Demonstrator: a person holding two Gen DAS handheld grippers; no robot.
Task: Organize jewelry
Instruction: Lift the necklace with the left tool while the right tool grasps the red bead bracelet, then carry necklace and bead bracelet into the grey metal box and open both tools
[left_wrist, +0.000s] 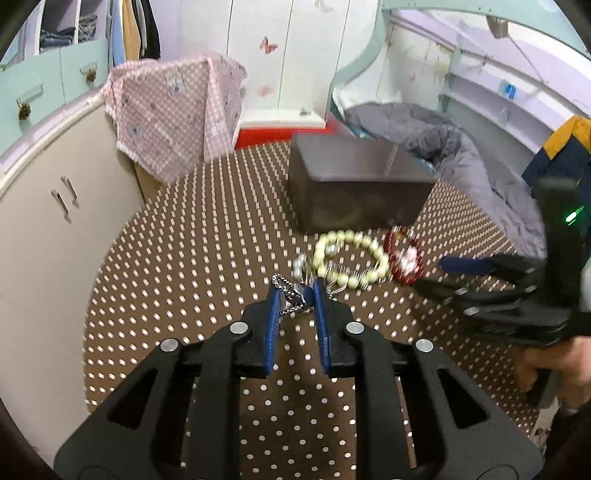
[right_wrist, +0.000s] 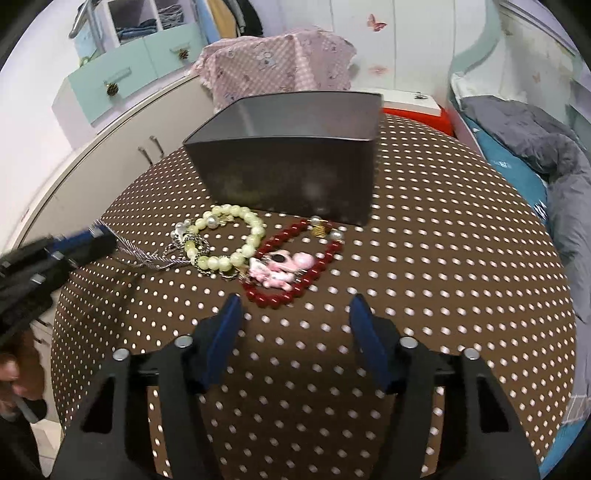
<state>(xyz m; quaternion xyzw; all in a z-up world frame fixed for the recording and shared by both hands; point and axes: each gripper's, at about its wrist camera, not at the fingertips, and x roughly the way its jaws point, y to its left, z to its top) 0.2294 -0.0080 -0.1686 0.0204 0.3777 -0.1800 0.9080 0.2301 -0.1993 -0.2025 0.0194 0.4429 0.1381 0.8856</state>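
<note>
Two tongs worked the bench (right_wrist: 443, 258). Left tongs (left_wrist: 295, 295) pinched a silver chain (left_wrist: 291, 293), probably to free it from the pearl bracelet (right_wrist: 229, 240). Right tongs (right_wrist: 291, 314) stood spread and empty near the red bracelet (right_wrist: 295, 266). Just beyond sat the box (right_wrist: 288, 177).

Dotted brown table (right_wrist: 424, 258), dark box (right_wrist: 288, 173), pale bracelet (right_wrist: 229, 240), red bracelet (right_wrist: 295, 269)
</note>
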